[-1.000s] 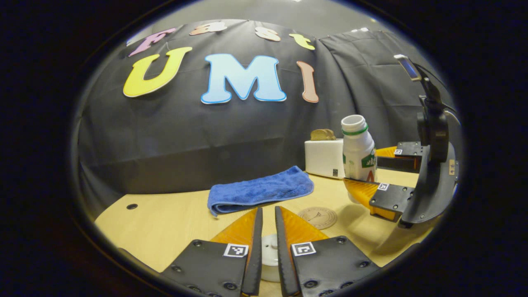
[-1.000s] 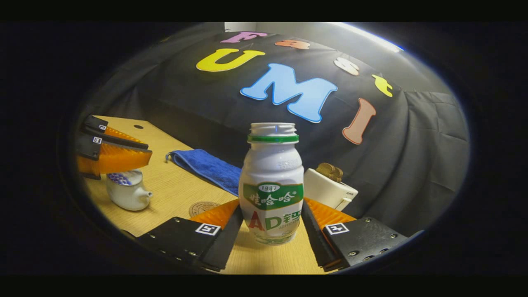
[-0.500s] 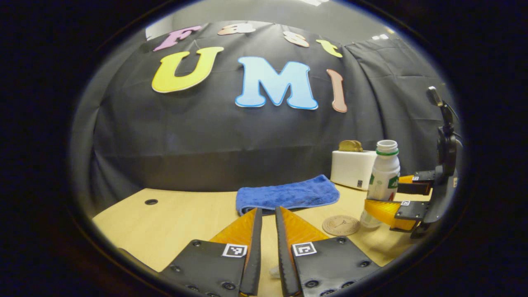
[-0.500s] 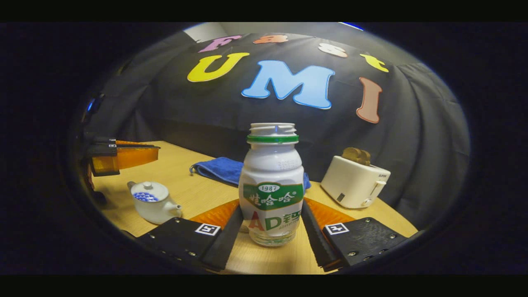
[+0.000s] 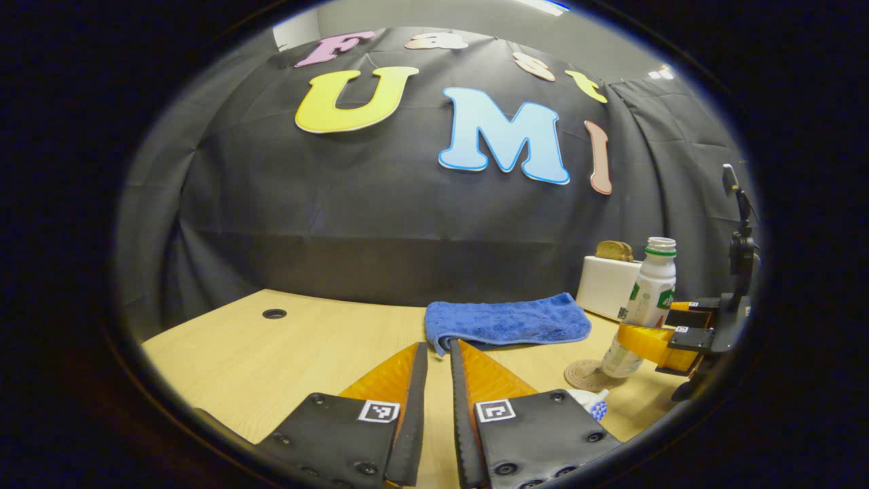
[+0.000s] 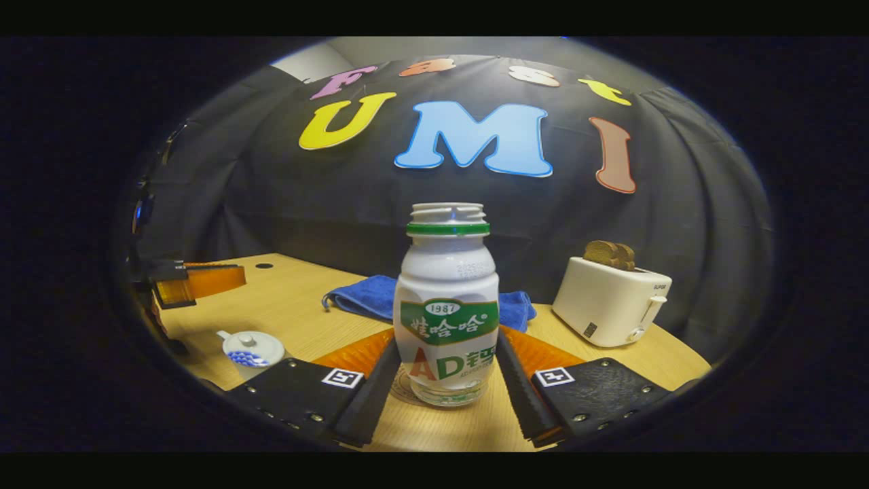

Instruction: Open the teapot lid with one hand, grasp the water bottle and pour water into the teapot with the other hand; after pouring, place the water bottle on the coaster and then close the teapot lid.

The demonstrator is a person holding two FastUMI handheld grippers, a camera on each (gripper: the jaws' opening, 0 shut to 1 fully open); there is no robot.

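Water bottle [image 6: 446, 305]: upright on the coaster [image 5: 585, 374], uncapped
Right gripper [image 6: 445, 370]: both fingers pressing the bottle's sides
Left gripper [image 5: 434, 380]: fingers nearly together, holding nothing
Teapot [image 6: 250, 349]: lid on, left of bottle

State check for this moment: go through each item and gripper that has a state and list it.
water bottle: upright, uncapped, on the coaster, between the right jaws.
teapot: lid on.
toaster: bread sticking up from the slots.
blue towel: folded, flat on the table.
left gripper: jaws nearly together, holding nothing.
right gripper: jaws against the bottle.
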